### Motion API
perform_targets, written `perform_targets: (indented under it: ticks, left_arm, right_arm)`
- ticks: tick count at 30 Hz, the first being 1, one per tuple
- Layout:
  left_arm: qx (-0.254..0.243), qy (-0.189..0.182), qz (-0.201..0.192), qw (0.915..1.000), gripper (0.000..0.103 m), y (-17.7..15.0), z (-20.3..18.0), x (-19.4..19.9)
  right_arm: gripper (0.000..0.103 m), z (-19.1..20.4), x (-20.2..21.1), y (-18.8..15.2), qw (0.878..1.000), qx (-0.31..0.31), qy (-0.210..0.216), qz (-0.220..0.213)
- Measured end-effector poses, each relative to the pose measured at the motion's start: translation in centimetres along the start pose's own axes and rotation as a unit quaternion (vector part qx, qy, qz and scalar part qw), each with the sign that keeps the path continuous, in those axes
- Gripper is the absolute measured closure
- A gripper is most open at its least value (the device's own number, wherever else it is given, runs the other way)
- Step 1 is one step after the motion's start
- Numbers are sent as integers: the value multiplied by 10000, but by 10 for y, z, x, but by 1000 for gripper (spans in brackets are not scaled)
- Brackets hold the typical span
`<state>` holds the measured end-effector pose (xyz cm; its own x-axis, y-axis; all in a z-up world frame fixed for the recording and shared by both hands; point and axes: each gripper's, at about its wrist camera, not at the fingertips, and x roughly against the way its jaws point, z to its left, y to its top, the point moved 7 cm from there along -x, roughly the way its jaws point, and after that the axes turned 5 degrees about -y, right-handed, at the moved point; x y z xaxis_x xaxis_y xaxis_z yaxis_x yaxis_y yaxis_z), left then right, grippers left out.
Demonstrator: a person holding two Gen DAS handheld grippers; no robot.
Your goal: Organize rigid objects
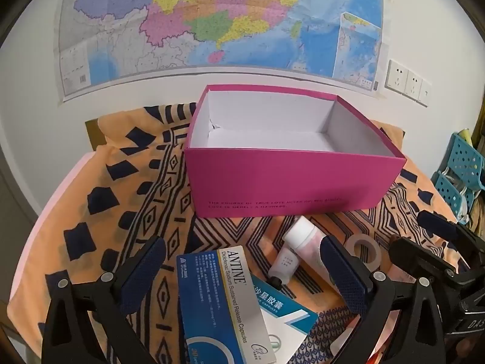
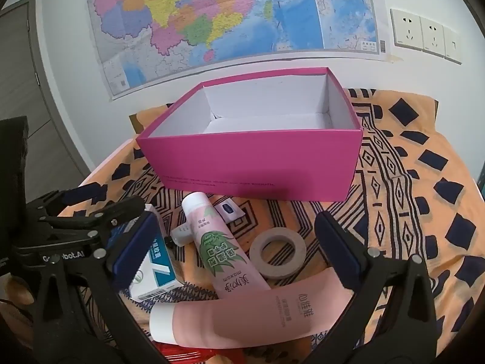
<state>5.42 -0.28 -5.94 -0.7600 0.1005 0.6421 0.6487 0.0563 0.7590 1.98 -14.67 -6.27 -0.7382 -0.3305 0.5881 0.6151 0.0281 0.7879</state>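
Cloth (image 1: 127,200): patterned orange, covers the table; everything sits on it.
Box (image 1: 291,179): pink, open, nothing visible inside; stands behind the clutter, well within reach.
Pill carton (image 1: 218,306): blue and silver, lying flat between the left gripper (image 1: 242,273) fingers, partly over a second teal carton (image 1: 285,312).
Tubes: a pink tube (image 2: 230,257) leans across a larger pale tube (image 2: 242,318), both between the right gripper (image 2: 236,242) fingers.
Tape ring (image 2: 277,251): flat, just beside the pink tube.
Small bottle (image 1: 286,262): lying near the cartons.
Fingers: both pairs spread wide, holding nothing.
Advice: probably take the top carton first; close across its narrow sides, lift straight up so the teal one stays put.
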Motion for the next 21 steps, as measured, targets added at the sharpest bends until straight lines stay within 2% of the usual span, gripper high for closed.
perform_targets:
  ticks: [21]
  left_arm:
    - [16,-6,10,10000,0,-3,0,-3]
  right_arm:
    - [0,-1,-4,-1,9999,-43,70,94]
